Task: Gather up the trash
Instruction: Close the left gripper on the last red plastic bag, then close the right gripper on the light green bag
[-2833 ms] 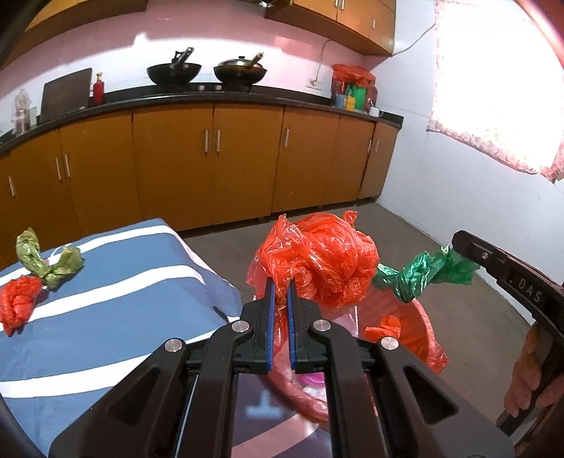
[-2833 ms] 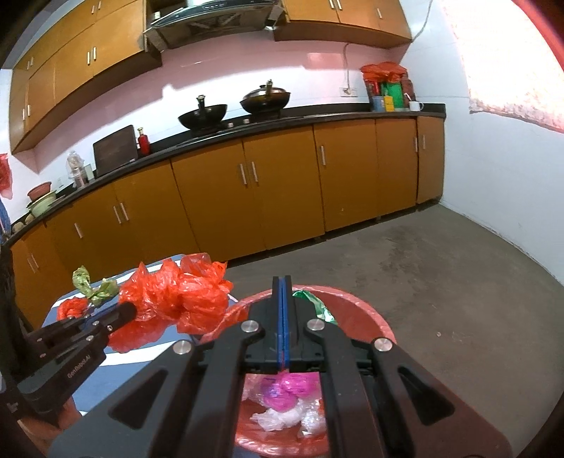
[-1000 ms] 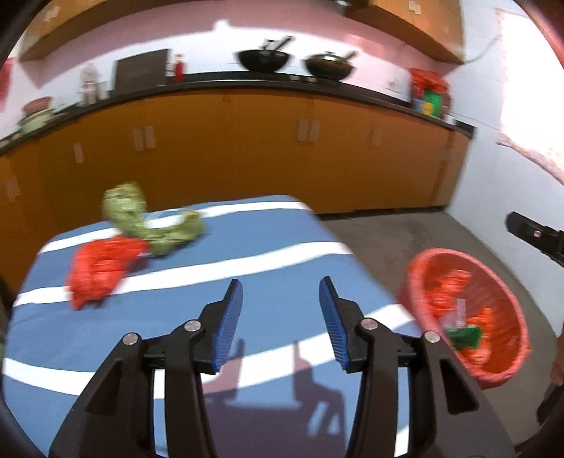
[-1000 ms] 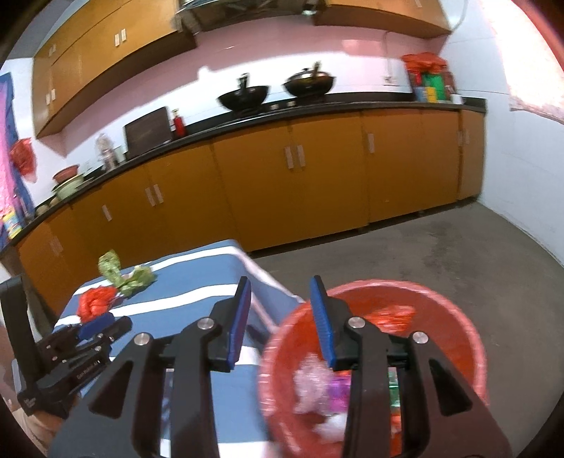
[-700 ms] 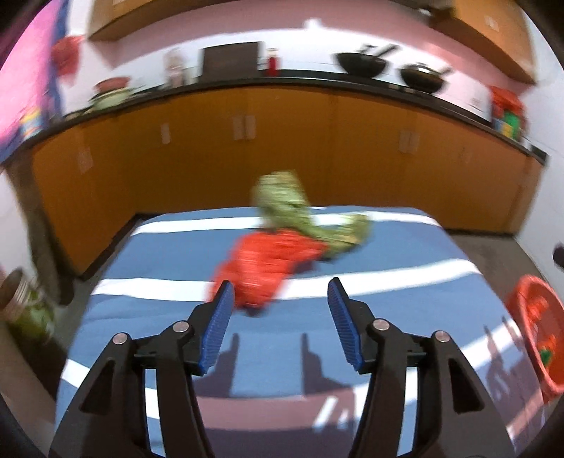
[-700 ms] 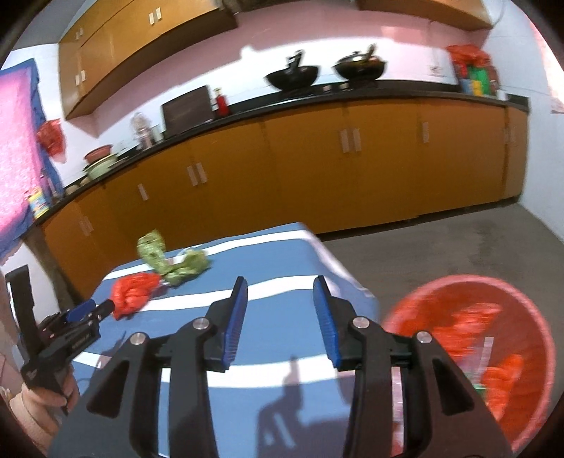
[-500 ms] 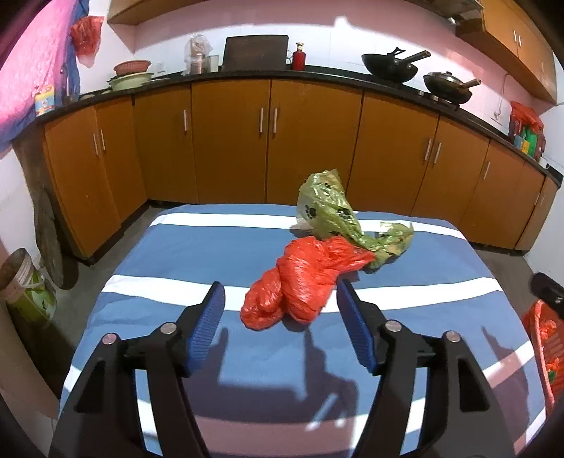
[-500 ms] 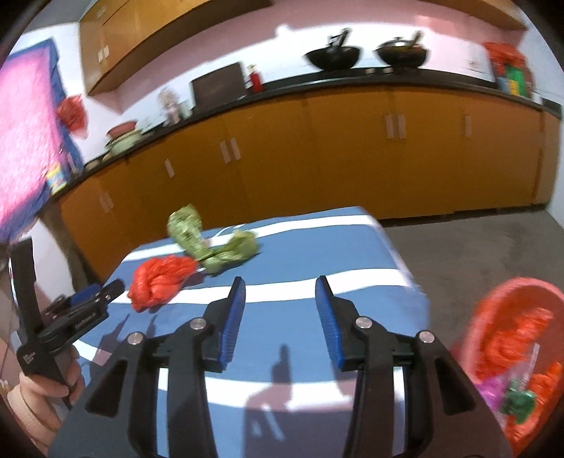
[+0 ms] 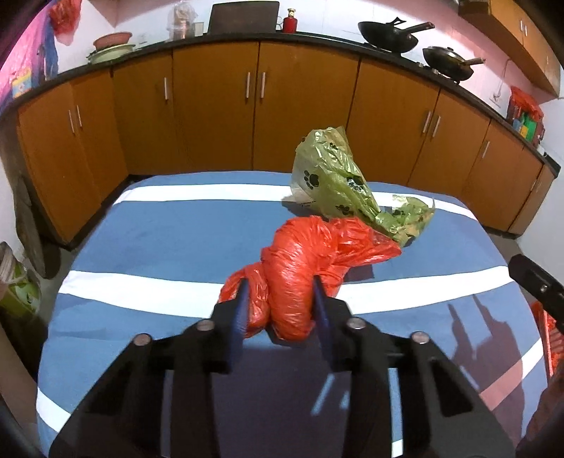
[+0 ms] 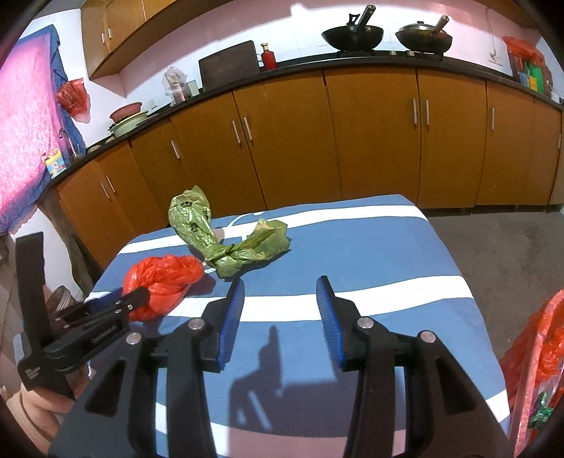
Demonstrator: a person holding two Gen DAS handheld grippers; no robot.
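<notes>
Lying crumpled on the blue cloth with white stripes (image 9: 176, 246), the red plastic bag (image 9: 303, 267) sits between the 2 blue-padded fingers of the left gripper (image 9: 280, 282), whose jaws stand apart on either side of the bag's near lump; the pads look to be at or against the plastic, but whether they press it is not clear. From the right wrist view the same red bag (image 10: 160, 278) shows at the left edge of the cloth (image 10: 352, 246), with the left gripper (image 10: 132, 299) reaching into its near end. Just behind the red bag, touching its far end, lies a green plastic bag printed with black paw marks (image 9: 338, 183), one part standing up and the other trailing flat to the right; in the right wrist view this green bag (image 10: 225, 236) lies beyond the red one, toward the cabinets. The right gripper (image 10: 280, 292) hangs above the striped cloth with its jaws wide apart and nothing between them, well to the right of both bags, and its tip (image 9: 535, 282) enters the left wrist view at the right edge. A red basket (image 10: 528, 352) lined with red plastic sits off the cloth's right side, with a bit of green trash low inside it. Behind the table runs a row of orange-brown cabinets (image 9: 257, 105) under a dark counter, on which 2 black woks (image 10: 352, 33) rest.
</notes>
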